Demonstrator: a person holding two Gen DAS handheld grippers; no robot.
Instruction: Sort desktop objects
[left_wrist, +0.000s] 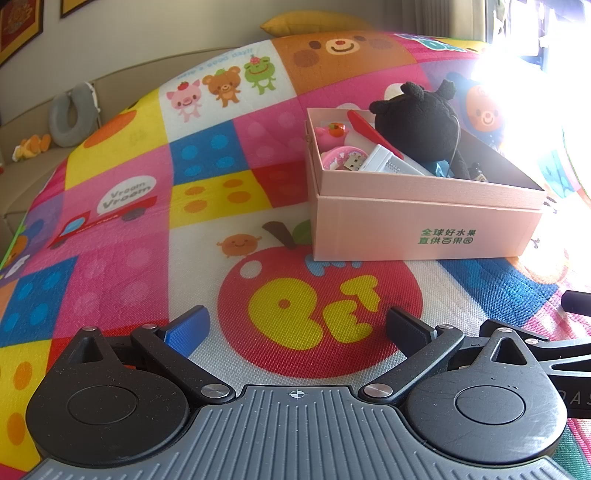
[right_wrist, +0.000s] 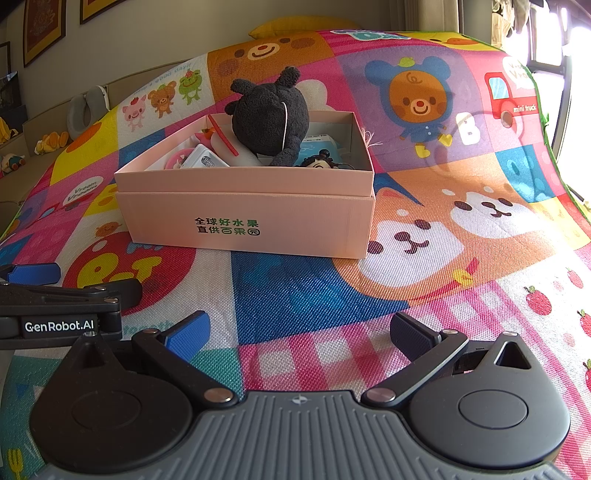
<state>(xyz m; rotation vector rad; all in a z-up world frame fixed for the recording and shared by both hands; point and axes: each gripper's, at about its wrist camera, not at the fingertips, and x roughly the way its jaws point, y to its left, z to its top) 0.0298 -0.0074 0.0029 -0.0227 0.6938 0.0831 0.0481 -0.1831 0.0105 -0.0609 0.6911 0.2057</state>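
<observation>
On the colourful play mat, a pink cardboard box sits in its own lid, green print on its near side. Inside it lie the sorted things: a black plush toy leaning over the far part, a red flat stick tilted against it, a small pink pig figure in the far corner, a pink round toy beside a white case, and a small doll head near the front wall, seen from the right wrist.

Left gripper hovers low over the mat's red apple picture, short of the box; its jaws are spread wide with nothing between them, and neither pad touches the mat so far as the view shows.

Right gripper hangs over the blue and pink checked squares, also short of the box, jaws released just as wide and empty. In its view the left gripper's side appears at the left edge, near but apart
</observation>
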